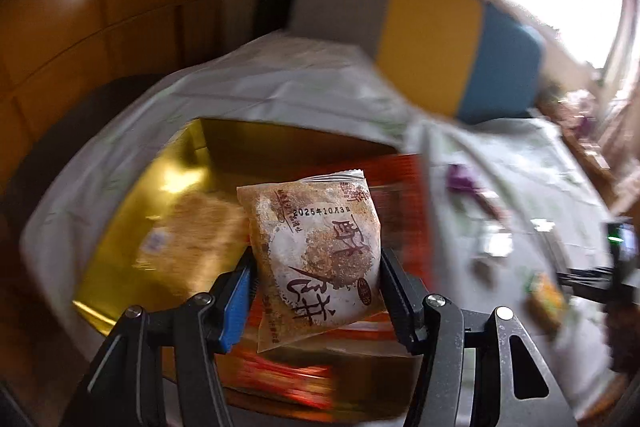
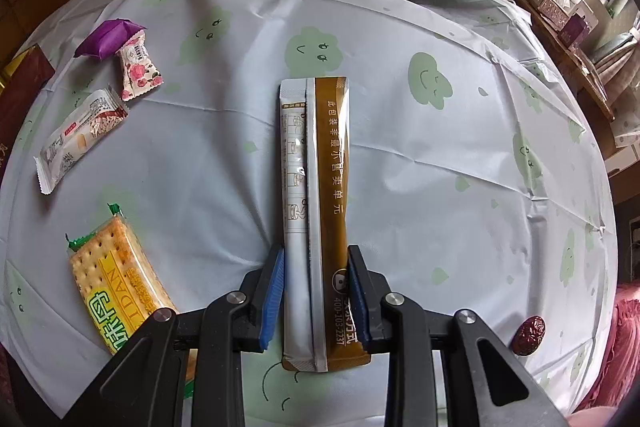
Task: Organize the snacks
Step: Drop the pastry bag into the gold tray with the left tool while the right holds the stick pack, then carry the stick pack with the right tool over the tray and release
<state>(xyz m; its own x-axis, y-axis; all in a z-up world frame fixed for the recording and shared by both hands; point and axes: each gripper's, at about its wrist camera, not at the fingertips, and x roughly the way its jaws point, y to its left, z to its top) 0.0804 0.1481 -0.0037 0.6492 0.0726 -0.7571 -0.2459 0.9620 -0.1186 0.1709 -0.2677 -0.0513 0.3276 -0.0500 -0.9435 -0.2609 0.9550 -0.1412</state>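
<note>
My left gripper (image 1: 316, 267) is shut on a clear pastry packet (image 1: 316, 247) with brown print, held above a gold-lined box (image 1: 132, 211) with an orange-red rim (image 1: 416, 211). A similar packet (image 1: 192, 231) lies blurred inside the box. My right gripper (image 2: 316, 283) is shut on a long brown and silver stick sachet (image 2: 316, 187), held over the tablecloth (image 2: 440, 187). Left of it lie a cracker pack (image 2: 108, 279), a white bar wrapper (image 2: 80, 135), a rose-print candy (image 2: 138, 67) and a purple packet (image 2: 108, 39). A red date (image 2: 529, 334) sits at the right edge.
A chair with yellow and blue back panels (image 1: 460, 47) stands behind the round table. A dark red box edge (image 2: 20, 95) shows at the far left of the right wrist view. A cabinet with boxes (image 2: 568, 15) stands by the window.
</note>
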